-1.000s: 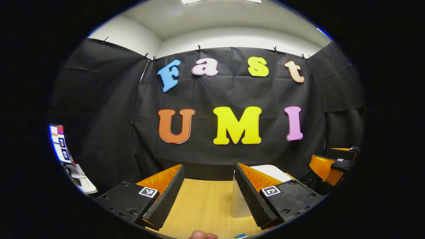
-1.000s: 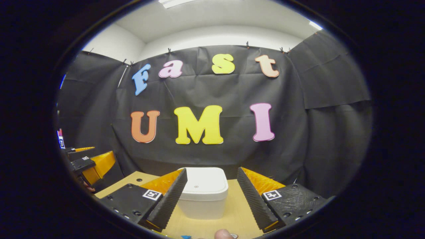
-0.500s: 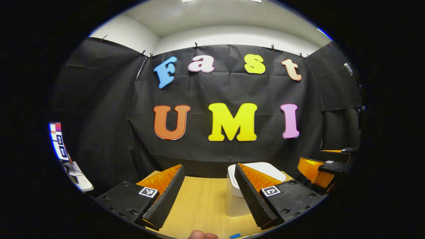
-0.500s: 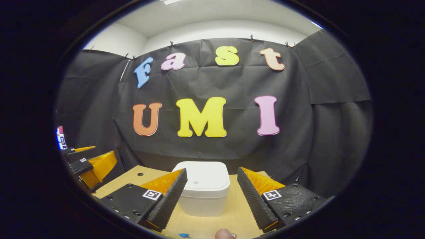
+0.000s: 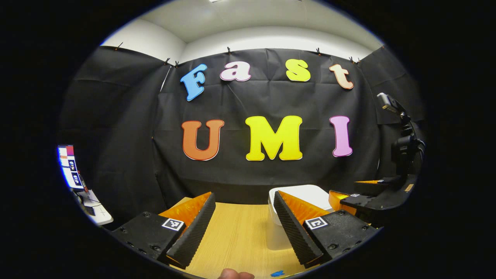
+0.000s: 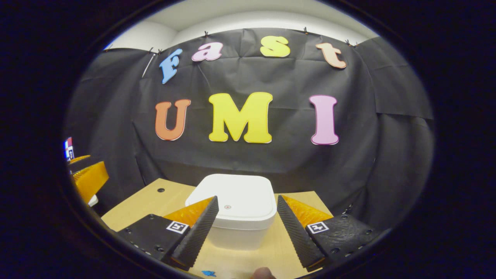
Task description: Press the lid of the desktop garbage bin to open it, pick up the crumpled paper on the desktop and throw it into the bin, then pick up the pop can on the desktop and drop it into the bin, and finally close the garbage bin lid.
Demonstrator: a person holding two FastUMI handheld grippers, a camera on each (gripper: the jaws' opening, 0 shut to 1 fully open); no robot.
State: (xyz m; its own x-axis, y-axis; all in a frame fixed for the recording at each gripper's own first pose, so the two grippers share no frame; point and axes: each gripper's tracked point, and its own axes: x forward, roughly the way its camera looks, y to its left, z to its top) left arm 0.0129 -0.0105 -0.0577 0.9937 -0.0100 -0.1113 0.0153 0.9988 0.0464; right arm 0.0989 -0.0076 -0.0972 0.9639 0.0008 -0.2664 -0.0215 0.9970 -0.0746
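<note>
Bin [image 6: 236,215]: white plastic, squarish with rounded corners, standing upright on the table [image 6: 147,199]. The lid [image 6: 238,193] is down and flat, smooth and slightly glossy, overhanging the body a little all round. A small round mark sits near the middle of the lid's near half. The body below is plain white, with a faint taper towards the base.

Table: light wood grain, with one small dark hole near its far left part in the right gripper view. A small blue scrap [image 6: 208,273] lies at the near edge.

Right gripper [image 6: 244,228]: fingers spread wide, holding nothing. The bin lies straight ahead, centred in the gap; the fingertips reach the level of the lid's near edge on either side, and whether they touch it cannot be told.

Left gripper [image 5: 242,224]: fingers spread wide, holding nothing, with bare table between them. In the left gripper view the bin [image 5: 306,192] stands ahead and to the right, mostly hidden behind the right-hand finger; only the lid's top and a strip of the body show. It is outside the gap. Beyond the bin, the right gripper [image 5: 354,199] appears at the right edge, just beside the lid. The left gripper [image 6: 87,178] shows at the far left of the right gripper view, well apart from the bin.
</note>
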